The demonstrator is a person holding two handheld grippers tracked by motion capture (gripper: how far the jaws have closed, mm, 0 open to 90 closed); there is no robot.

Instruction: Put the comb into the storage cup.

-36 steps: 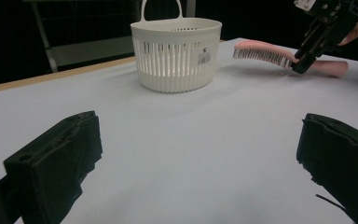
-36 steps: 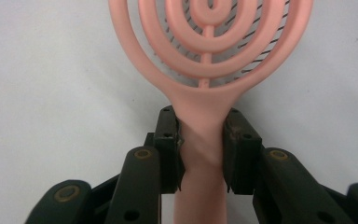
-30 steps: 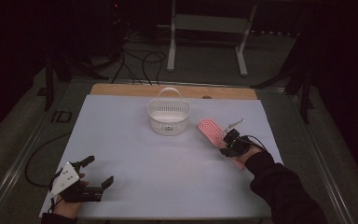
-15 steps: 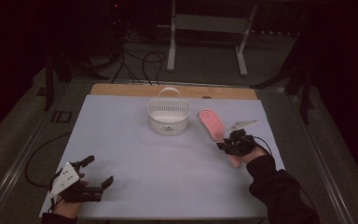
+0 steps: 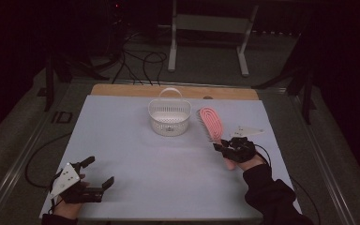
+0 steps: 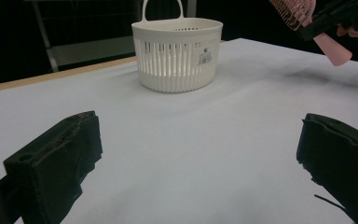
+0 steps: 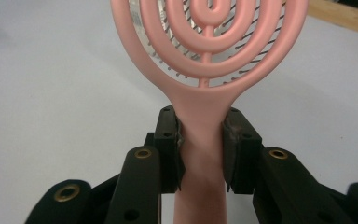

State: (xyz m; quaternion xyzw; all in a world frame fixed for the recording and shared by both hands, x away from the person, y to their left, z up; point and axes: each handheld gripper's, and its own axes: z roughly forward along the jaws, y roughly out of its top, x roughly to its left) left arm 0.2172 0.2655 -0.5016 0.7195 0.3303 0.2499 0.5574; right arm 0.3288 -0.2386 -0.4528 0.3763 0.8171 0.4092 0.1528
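— What had moved since the earlier frames?

— The right tongs (image 5: 221, 149) had drawn back a little toward the person and turned, and the pink hairbrush (image 5: 212, 123) came with them, its head swinging closer to the white basket (image 5: 169, 117). The left tongs (image 5: 99, 172) had stayed where they were.

— How were the right tongs set?

— Closed on the brush's handle just below the head, one jaw pressed to each side. In the right gripper view the brush (image 7: 205, 60) rose straight ahead of the tongs (image 7: 201, 151), its ringed back facing the camera and bristles showing through the gaps.

— And off the surface (image 5: 136, 154)?

— Yes. From the left gripper view the brush (image 6: 307, 18) hung in the air, far ahead and to the right of those tongs, with a shadow on the surface below it.

— The left tongs?

— Wide apart, holding nothing, low over the near edge of the surface. The basket (image 6: 177, 53) stood well ahead of them, between the two jaws' lines, handle upright.
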